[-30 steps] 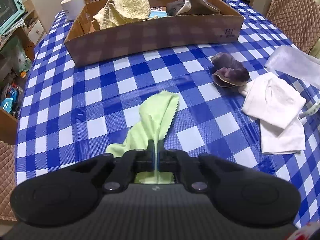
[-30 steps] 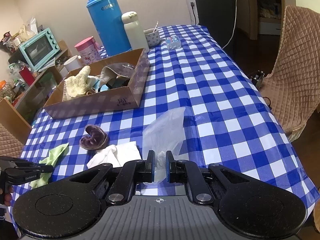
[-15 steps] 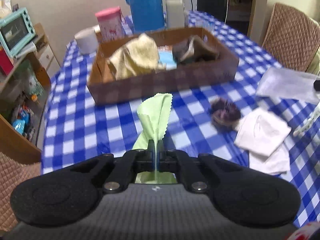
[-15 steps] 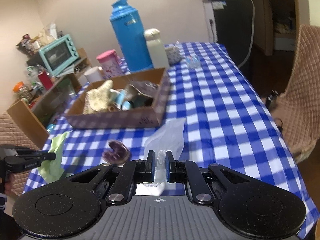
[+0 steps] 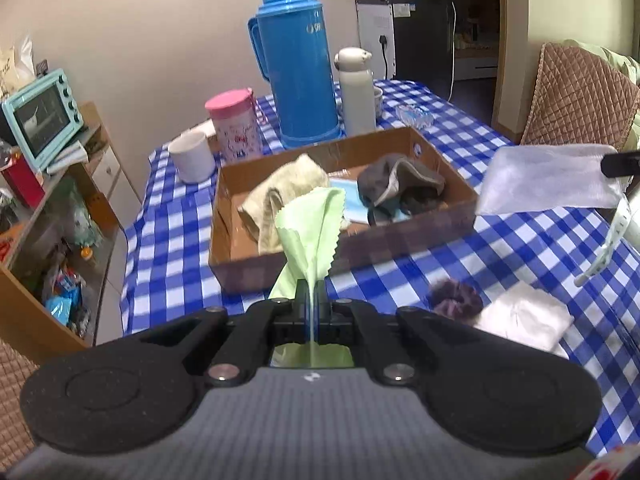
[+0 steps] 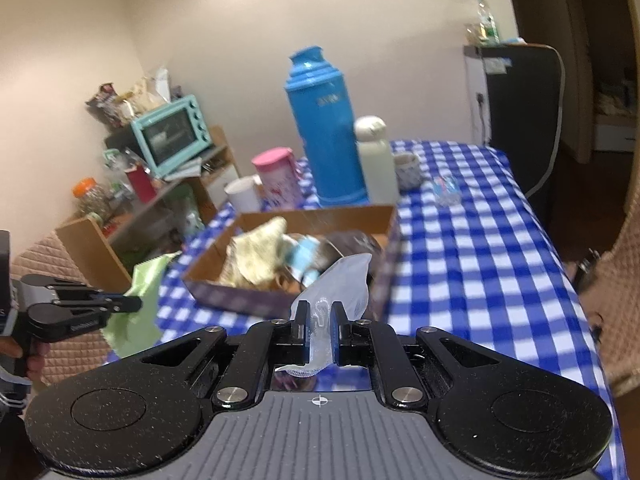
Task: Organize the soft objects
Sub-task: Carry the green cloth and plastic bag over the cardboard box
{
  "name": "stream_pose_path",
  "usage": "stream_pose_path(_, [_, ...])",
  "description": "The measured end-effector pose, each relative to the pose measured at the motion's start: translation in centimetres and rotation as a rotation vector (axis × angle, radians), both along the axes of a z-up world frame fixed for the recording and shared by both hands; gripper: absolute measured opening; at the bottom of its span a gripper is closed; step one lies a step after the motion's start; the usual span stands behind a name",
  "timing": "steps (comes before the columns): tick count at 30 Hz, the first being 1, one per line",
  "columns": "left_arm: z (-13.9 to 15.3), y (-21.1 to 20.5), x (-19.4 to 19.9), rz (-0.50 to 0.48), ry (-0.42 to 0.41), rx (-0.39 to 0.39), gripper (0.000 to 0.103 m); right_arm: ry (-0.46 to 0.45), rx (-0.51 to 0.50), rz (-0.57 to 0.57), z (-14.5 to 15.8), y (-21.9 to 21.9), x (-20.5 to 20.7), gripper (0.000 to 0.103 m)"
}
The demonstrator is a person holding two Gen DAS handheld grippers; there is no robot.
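Blue-checked tablecloth [image 5: 520, 248] underneath. Left gripper [image 5: 310, 300] clamped on green cloth [image 5: 312, 232], raised clear of table, in front of cardboard box [image 5: 400, 240]. Right gripper [image 6: 319, 328] pinching translucent white pouch [image 6: 344, 280], likewise lifted. Purple scrunchie [image 5: 456, 298] touching white cloth [image 5: 524, 316], both on table.

a tall blue thermos [image 5: 298, 60] is standing on the blue checked tablecloth [image 5: 532, 248] beside a cream flask [image 5: 355, 92], with a pink canister [image 5: 235, 124] and white mug [image 5: 191, 158] sitting near it, while a teal toaster oven [image 5: 40, 114] is resting on the side shelf [image 5: 94, 160].
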State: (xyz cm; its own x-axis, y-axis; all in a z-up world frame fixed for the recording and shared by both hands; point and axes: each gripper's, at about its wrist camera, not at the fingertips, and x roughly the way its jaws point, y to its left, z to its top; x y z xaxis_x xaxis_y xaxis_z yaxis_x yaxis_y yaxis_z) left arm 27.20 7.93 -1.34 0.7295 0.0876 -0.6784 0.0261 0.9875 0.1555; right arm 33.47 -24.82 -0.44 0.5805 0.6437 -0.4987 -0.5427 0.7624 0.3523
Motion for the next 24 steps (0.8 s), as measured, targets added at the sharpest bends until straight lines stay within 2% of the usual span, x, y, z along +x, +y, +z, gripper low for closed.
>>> stream_pose_path(11, [1.8, 0.7, 5.4, -0.037, -0.047, 0.038, 0.002, -0.082, -0.010, 0.077, 1.5, 5.9, 5.2, 0.010])
stream_pose_path(18, [2.0, 2.5, 10.0, -0.027, -0.061, 0.015, 0.002, -0.117, -0.075, 0.098, 0.4, 10.3, 9.4, 0.010])
stream_pose_path(24, [1.0, 4.4, 13.7, -0.002, -0.057, -0.052, 0.002, -0.123, -0.134, 0.088, -1.4, 13.6, 12.8, 0.010])
